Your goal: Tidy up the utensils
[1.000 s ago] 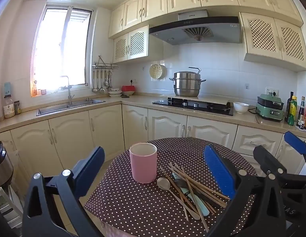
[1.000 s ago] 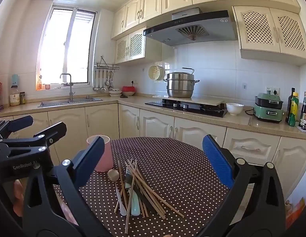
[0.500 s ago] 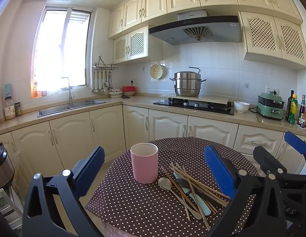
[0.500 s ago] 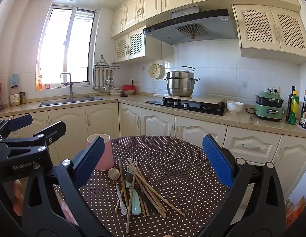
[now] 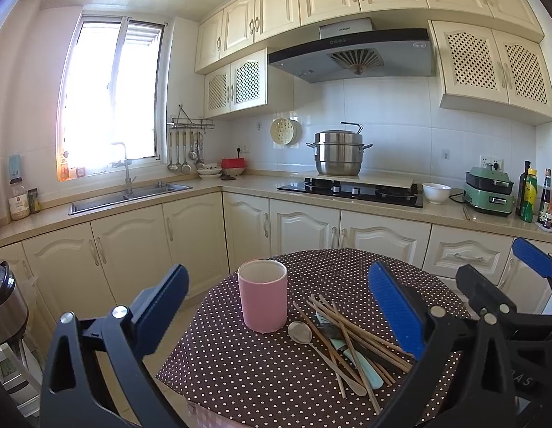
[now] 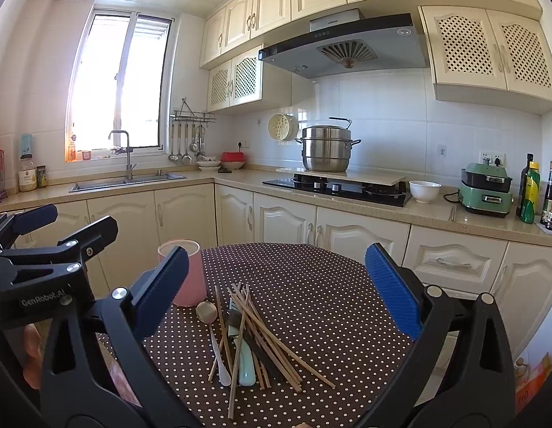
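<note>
Pink cup (image 5: 263, 294) upright on dotted counter (image 5: 240, 367), serving as landmark. Utensil pile just right of cup, on the near side: wooden chopsticks (image 5: 350, 335) crossed loosely over a metal spoon (image 5: 300, 331), a pale teal handle (image 5: 365, 371) and a dark handle (image 6: 256, 346). Spoon bowl lying just beside cup base, apart from it. Left gripper (image 5: 276, 312) raised above counter, fingers (image 5: 393, 310) spread wide, nothing between them; cup framed between them. Right gripper (image 6: 276, 287) to the right of cup, above counter, fingers (image 6: 390, 289) spread wide, empty, pile framed between them.
</note>
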The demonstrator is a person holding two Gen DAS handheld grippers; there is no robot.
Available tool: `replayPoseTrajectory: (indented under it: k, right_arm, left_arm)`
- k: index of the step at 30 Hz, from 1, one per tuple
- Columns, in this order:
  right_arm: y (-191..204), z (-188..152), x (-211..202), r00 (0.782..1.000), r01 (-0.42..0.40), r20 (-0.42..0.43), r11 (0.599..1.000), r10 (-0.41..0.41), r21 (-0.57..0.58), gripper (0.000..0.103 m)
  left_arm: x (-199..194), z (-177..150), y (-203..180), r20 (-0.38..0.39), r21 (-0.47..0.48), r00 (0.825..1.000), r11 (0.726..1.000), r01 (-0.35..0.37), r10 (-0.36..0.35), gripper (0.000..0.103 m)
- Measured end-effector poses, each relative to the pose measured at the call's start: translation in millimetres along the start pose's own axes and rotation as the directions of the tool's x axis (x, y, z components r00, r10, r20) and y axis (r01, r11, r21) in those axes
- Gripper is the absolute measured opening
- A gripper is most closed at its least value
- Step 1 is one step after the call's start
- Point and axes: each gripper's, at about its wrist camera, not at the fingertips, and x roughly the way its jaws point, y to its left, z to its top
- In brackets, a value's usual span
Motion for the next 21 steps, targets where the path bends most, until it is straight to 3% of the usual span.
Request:
replayPoseTrajectory:
  k: [21]
  right_arm:
    - [0.9, 4.4, 3.9, 1.0, -0.008, -0.018, 1.0, 0.008, 0.004, 0.097]
  left_arm:
    - [-0.8, -0.5, 7.6, -0.003, 0.001, 1.0, 1.0, -0.004, 0.004, 0.099]
